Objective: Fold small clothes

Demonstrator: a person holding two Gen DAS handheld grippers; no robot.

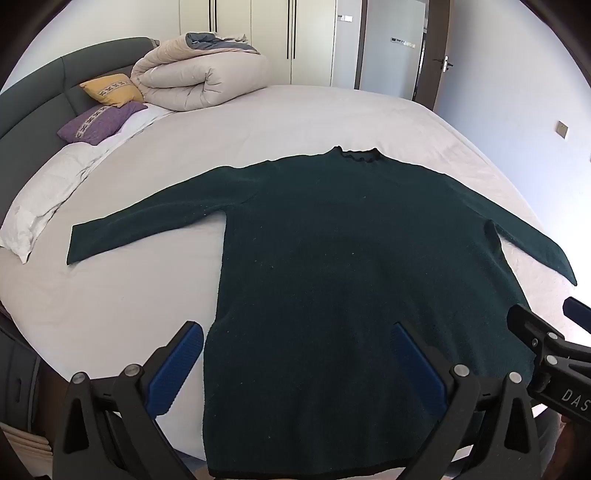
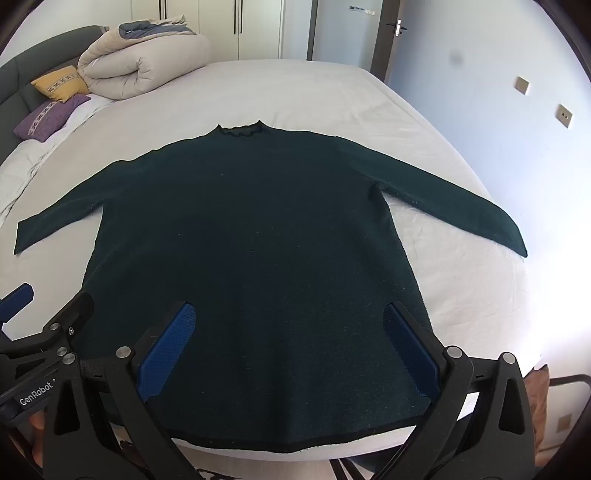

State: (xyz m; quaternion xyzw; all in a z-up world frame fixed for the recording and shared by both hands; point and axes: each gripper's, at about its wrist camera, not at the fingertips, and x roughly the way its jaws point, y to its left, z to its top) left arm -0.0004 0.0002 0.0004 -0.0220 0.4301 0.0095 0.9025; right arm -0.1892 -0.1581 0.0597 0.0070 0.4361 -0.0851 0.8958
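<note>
A dark green long-sleeved sweater (image 1: 332,258) lies flat on the white bed (image 1: 258,122), collar far, hem at the near edge, both sleeves spread out. It also shows in the right wrist view (image 2: 251,240). My left gripper (image 1: 299,365) is open and empty, hovering over the hem's left part. My right gripper (image 2: 295,347) is open and empty over the hem's middle right. The right gripper shows at the left wrist view's right edge (image 1: 546,339). The left gripper shows at the right wrist view's left edge (image 2: 44,321).
A rolled beige duvet (image 1: 199,74), a yellow pillow (image 1: 110,88) and a purple pillow (image 1: 99,122) lie at the bed's head by the dark headboard (image 1: 33,107). Wardrobes (image 1: 258,33) and a door (image 1: 436,59) stand beyond.
</note>
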